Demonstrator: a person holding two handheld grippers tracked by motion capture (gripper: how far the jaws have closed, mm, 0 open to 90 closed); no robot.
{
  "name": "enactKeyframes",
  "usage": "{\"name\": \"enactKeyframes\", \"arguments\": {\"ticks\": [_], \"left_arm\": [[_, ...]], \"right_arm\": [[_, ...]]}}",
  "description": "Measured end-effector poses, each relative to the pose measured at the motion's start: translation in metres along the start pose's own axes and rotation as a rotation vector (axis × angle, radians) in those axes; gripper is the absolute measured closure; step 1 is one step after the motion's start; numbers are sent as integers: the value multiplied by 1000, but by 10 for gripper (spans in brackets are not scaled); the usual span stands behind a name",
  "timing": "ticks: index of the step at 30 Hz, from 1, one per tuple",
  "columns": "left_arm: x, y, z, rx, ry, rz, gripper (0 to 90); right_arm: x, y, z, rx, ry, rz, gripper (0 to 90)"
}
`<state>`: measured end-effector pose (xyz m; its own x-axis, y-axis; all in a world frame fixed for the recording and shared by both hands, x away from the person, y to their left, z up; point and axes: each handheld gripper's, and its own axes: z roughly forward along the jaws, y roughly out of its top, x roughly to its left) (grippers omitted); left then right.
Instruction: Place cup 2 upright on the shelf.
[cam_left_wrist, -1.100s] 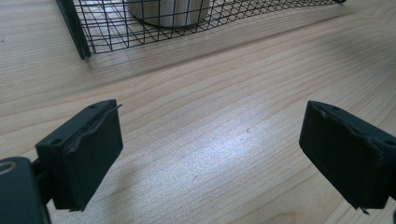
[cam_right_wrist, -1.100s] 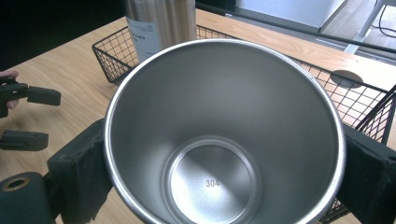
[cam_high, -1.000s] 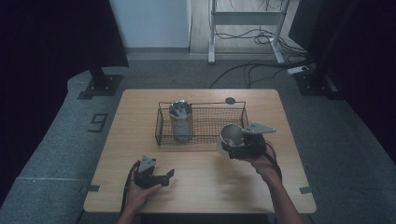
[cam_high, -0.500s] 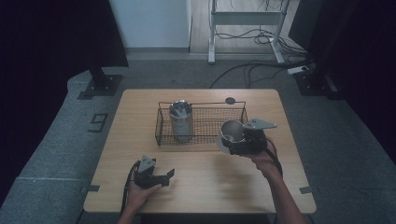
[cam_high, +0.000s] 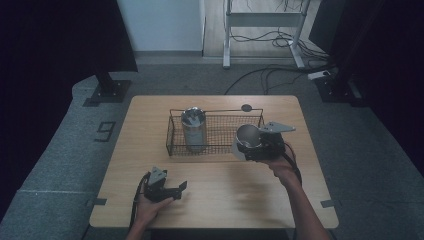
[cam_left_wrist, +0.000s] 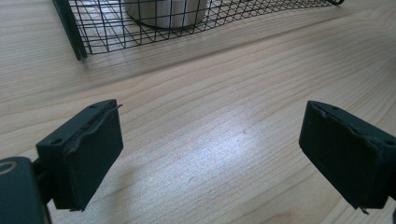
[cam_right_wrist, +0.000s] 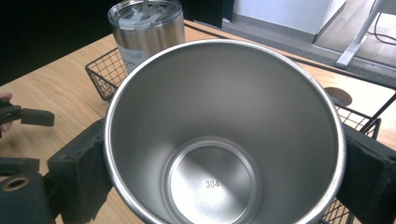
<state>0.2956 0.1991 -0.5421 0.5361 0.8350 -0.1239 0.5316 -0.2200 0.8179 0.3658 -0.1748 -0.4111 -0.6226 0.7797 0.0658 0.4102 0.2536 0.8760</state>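
Note:
My right gripper is shut on an open steel cup, held above the right end of the black wire basket. Looking along the right gripper's jaws, the cup sits between both pads with its mouth toward the camera, and "304" is stamped on its bottom. A lidded steel tumbler stands upright in the left part of the basket, also seen as the tumbler behind the cup. My left gripper rests near the table's front edge, open, with bare wood between its jaws.
The wooden table has a round cable hole behind the basket. The basket's near wall stands just ahead of the left gripper. A monitor stand and cables lie on the floor beyond the table.
The right gripper has carried the cup a little up and toward the basket's right end. The left gripper has stayed where it was.

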Motion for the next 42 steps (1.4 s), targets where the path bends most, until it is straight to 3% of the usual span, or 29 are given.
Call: {"name": "enactKeyframes", "arguments": {"ticks": [42], "left_arm": [[0,0,1,5,-4,1,63]], "right_arm": [[-14,25,11,-3,-19,14,64]]}}
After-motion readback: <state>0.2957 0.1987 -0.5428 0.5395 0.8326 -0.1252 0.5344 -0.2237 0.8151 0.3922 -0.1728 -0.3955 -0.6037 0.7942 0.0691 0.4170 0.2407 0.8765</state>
